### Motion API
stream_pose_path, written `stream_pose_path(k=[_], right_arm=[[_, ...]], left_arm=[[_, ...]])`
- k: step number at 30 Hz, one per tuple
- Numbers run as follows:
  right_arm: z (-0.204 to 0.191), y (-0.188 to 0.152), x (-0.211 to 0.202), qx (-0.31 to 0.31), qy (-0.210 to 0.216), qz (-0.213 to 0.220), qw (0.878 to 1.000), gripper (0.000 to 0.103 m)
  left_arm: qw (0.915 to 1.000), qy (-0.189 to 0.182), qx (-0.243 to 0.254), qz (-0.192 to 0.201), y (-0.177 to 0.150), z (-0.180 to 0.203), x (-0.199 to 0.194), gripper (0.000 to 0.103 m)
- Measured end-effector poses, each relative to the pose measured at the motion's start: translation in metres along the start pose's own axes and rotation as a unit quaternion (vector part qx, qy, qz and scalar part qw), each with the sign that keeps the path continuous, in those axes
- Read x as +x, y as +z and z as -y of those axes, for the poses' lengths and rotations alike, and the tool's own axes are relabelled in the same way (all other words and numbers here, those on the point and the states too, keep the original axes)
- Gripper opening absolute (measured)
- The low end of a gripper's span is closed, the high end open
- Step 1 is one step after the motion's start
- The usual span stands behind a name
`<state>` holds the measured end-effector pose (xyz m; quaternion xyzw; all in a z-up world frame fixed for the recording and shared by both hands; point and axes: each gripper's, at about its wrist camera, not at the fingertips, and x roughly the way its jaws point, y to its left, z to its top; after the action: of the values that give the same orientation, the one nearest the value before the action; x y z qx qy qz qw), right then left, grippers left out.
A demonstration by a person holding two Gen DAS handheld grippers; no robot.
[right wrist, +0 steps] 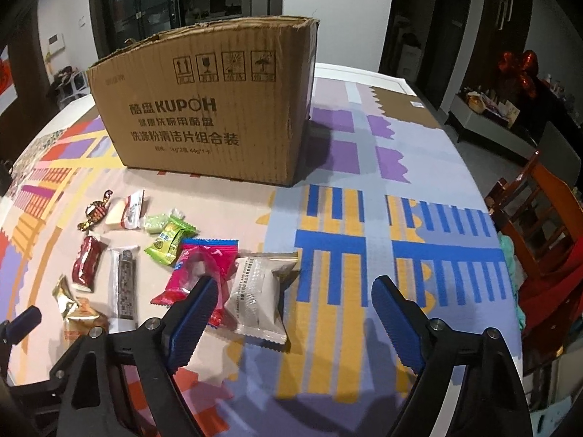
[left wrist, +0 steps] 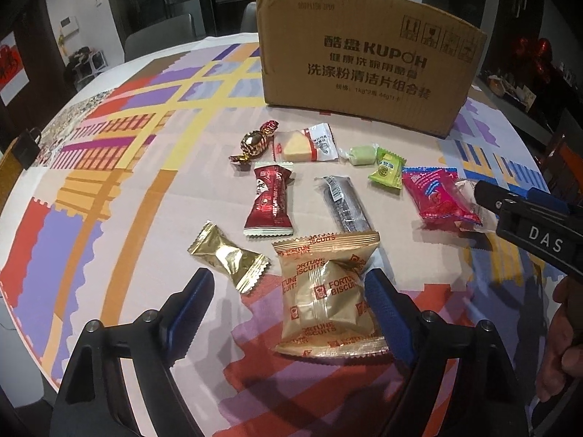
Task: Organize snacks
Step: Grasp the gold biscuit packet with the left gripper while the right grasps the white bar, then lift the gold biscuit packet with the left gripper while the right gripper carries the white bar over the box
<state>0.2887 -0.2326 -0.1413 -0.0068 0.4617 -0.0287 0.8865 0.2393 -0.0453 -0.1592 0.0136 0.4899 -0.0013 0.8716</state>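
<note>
left wrist view: the left gripper (left wrist: pixel 288 302) hangs spread over the table (left wrist: pixel 109 218), pinching nothing; the biscuit pack (left wrist: pixel 328 298), printed "fortune biscuits", lies between its fingers, likely the next pick. ahead are loose snacks, a gold pack (left wrist: pixel 227 260) by the left finger, and beyond them the box (left wrist: pixel 368 58) marked "kupoh", probably their destination. right wrist view: the right gripper (right wrist: pixel 295 309) is spread too, empty; a white pack (right wrist: pixel 260 298) lies just inside its left finger, a pink pack (right wrist: pixel 198 269) beside that.
</note>
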Motion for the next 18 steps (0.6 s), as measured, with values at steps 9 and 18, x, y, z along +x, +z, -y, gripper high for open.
stream_pose_path(k=[9, 18], right_arm=[[-0.004, -0.001, 0.025, 0.006, 0.007, -0.033, 0.999, 0.068], [-0.010, -0.007, 0.033, 0.005, 0.023, -0.051, 0.998, 0.045]], left_arm=[[0.9991, -0.025, -0.005, -0.035, -0.004, -0.001, 0.019, 0.059], [0.9988, -0.040, -0.002, -0.029, -0.004, -0.001, 0.016, 0.039]])
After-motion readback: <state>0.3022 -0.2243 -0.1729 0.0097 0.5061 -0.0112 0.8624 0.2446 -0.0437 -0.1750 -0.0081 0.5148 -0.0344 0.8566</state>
